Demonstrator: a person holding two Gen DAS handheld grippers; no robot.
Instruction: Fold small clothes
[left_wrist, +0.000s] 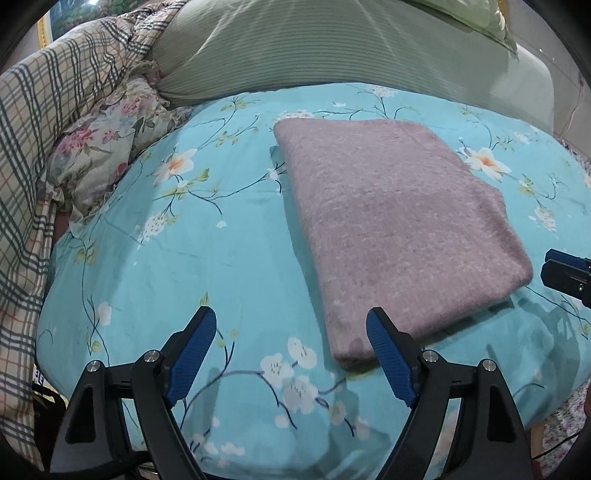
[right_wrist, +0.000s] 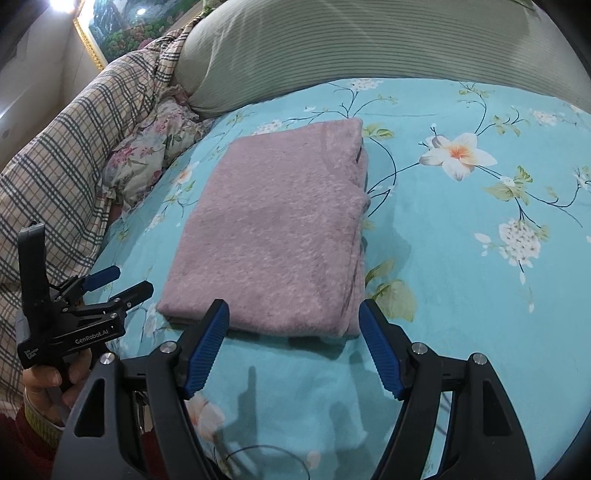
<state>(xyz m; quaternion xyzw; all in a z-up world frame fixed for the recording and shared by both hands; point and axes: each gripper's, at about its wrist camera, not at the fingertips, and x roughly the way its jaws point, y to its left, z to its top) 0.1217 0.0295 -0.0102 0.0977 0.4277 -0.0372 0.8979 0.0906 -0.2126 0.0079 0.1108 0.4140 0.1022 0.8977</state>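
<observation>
The left gripper is being held wide open, nothing between its blue pads, just beside the near corner of the folded pink garment. The right gripper is likewise being kept open and empty at the garment's near edge. The garment is lying flat on the floral turquoise bed sheet, with a green pillow and plaid blanket being seen beyond

Folded pink garment lies flat before the spread, empty right claw.
</observation>
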